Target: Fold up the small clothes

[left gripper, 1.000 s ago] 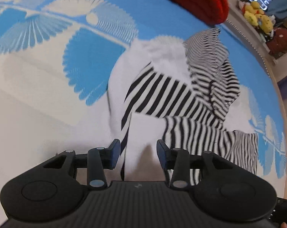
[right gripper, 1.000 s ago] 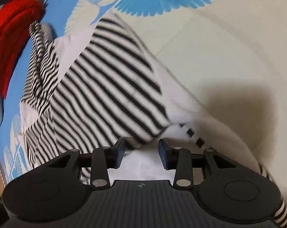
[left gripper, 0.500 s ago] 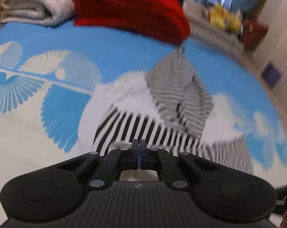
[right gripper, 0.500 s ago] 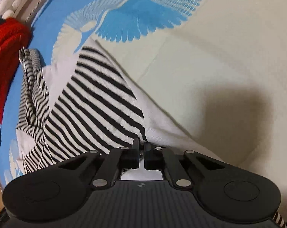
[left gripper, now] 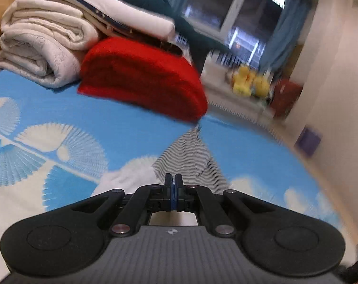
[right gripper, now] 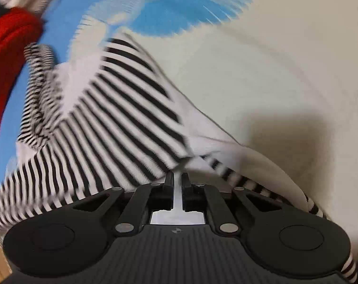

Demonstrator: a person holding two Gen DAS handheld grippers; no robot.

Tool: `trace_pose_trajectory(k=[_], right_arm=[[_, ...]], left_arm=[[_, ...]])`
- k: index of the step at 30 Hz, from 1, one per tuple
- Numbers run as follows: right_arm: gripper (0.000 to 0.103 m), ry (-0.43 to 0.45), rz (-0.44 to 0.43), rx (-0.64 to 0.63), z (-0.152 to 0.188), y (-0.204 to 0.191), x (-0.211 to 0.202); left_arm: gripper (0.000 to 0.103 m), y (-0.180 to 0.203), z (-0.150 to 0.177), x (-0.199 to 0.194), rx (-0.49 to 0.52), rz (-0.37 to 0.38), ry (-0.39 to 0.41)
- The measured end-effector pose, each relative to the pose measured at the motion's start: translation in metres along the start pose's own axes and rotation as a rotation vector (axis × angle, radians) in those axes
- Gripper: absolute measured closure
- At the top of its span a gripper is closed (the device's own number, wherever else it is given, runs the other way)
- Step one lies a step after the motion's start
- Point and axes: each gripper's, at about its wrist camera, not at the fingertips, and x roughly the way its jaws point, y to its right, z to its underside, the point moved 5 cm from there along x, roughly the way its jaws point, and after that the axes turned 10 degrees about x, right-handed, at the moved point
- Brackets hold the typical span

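Note:
A small black-and-white striped garment [right gripper: 112,123] lies on the blue-and-cream patterned bedspread [right gripper: 261,75]. My right gripper [right gripper: 177,177] is shut on its white hem, with cloth pinched between the jaws and draping to both sides. In the left wrist view my left gripper [left gripper: 173,179] is shut on the same striped garment [left gripper: 190,158], which is pulled up into a taut peak ahead of the fingers. The cloth under the left gripper is hidden by its body.
A folded red knit [left gripper: 143,78] lies just beyond the garment, also at the left edge of the right wrist view [right gripper: 6,54]. Folded cream blankets [left gripper: 41,42] are stacked behind it. Yellow toys [left gripper: 250,82] sit on a shelf by the window.
Both grippers went from open to shut on the striped garment's edge. The left gripper has since tilted up and lifted the cloth; the right has lifted its hem slightly.

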Motion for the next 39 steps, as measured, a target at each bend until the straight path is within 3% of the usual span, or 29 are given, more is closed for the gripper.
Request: trace_pose_trajectory(k=[2,4,5,7,10,12,15,16,19,21,22,24,26,28,33,39], right_arm=[[0.096,0.062,-0.023,-0.092,0.003,-0.016,-0.013],[0.096,0.128,-0.036,-0.167,0.006,-0.026,-0.024],[0.096,0.157,-0.031,-0.197,0.004,-0.031,-0.027],[0.094,0.196,-0.027,-0.248,0.0,-0.036,-0.03],[0.087,0.236,-0.019,-0.284,-0.008,-0.039,-0.03],[0.064,0.185,-0.03,-0.328,-0.007,-0.047,-0.016],[0.06,0.039,0.006,-0.311,-0.005,-0.036,0.02],[0.06,-0.011,0.034,-0.274,-0.005,-0.027,0.032],[0.061,0.002,0.031,-0.251,-0.006,-0.027,0.027],[0.061,0.07,0.002,-0.302,-0.006,-0.036,0.017],[0.061,0.084,0.014,-0.323,-0.006,-0.038,0.018],[0.06,0.036,0.058,-0.299,-0.007,-0.03,0.033],[0.061,0.047,0.054,-0.278,-0.008,-0.031,0.031],[0.061,0.076,0.05,-0.298,-0.009,-0.039,0.022],[0.061,0.204,0.034,-0.448,-0.014,-0.064,0.001],[0.06,0.329,0.051,-0.633,-0.015,-0.085,-0.022]], left_arm=[[0.102,-0.01,0.029,0.025,0.011,-0.079,-0.262],[0.102,-0.028,0.06,0.042,-0.006,-0.2,-0.438],[0.101,-0.032,0.062,0.042,0.006,-0.232,-0.443],[0.098,-0.028,0.047,0.035,0.044,-0.229,-0.358],[0.09,-0.012,0.039,0.032,0.078,-0.13,-0.289],[0.09,-0.006,0.055,0.045,0.056,-0.072,-0.365],[0.09,-0.014,0.099,0.072,-0.007,-0.043,-0.588],[0.09,-0.018,0.107,0.076,-0.006,-0.055,-0.621],[0.089,-0.015,0.096,0.067,0.026,-0.065,-0.558],[0.075,-0.013,0.087,0.062,0.026,-0.029,-0.497],[0.072,-0.011,0.088,0.066,0.023,-0.019,-0.506],[0.07,-0.012,0.105,0.079,0.032,-0.039,-0.601],[0.07,-0.011,0.107,0.078,0.063,-0.052,-0.598],[0.068,-0.007,0.092,0.071,0.103,-0.088,-0.544],[0.035,0.008,0.05,0.048,0.225,-0.179,-0.339],[0.021,0.025,0.021,0.041,0.26,-0.233,-0.231]])
